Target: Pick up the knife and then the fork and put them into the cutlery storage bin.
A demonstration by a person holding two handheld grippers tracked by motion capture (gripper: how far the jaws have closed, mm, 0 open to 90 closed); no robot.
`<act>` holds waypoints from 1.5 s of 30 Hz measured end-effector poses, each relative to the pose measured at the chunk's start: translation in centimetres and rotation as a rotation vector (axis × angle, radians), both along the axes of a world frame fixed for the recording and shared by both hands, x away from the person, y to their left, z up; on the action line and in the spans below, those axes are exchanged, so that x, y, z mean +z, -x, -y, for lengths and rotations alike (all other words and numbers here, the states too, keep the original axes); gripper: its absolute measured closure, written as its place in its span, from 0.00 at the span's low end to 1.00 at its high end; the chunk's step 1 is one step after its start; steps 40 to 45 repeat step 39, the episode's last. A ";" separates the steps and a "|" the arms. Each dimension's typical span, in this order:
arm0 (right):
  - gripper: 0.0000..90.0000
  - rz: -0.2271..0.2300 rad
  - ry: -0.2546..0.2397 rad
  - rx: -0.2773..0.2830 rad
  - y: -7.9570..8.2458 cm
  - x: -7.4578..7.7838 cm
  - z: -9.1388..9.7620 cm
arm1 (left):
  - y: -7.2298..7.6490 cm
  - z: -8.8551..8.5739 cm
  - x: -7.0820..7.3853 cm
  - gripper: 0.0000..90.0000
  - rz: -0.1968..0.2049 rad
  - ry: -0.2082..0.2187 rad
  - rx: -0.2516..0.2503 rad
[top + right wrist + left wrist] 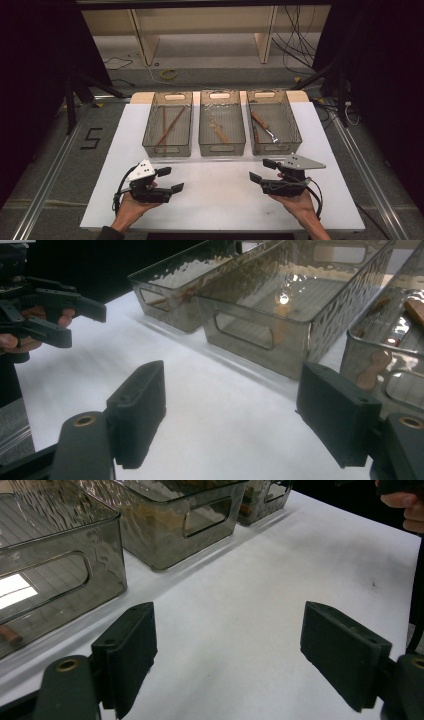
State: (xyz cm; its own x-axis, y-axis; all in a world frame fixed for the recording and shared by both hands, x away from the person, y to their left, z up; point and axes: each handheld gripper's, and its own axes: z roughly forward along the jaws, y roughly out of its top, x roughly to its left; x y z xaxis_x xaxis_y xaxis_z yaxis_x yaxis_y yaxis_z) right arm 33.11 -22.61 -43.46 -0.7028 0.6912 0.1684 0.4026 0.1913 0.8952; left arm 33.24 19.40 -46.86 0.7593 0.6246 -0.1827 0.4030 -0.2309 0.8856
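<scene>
Three smoky clear bins stand in a row at the table's far side. The left bin (168,124) holds brown chopsticks (170,126). In the middle bin (222,123) lies a small wooden utensil (218,131). The right bin (273,122) holds wood-handled metal cutlery (263,127). My left gripper (170,180) hovers near the front left of the white table, open, nothing between its jaws. My right gripper (262,170) hovers at the front right, also open and empty. In the left gripper view the open left gripper (227,652) faces bare tabletop; the right gripper (230,412) points toward the bins.
The white tabletop (220,195) lies bare between the two grippers and in front of the bins. Beyond the table are a grey floor with cables (295,45) and a yellow tape roll (168,74), wooden shelf legs, and black stands on both sides.
</scene>
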 end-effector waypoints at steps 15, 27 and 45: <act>0.30 0.003 -0.015 -0.022 1.4 -0.9 1.2 | 0.0 0.0 0.0 0.24 -0.001 0.010 -0.003; 0.29 -0.006 -0.019 -0.028 1.5 -0.9 1.4 | 0.0 0.0 0.0 0.24 -0.004 0.011 -0.006; 0.29 -0.005 -0.017 -0.026 1.5 -0.9 1.4 | -0.1 -0.1 -0.1 0.24 0.000 0.011 -0.001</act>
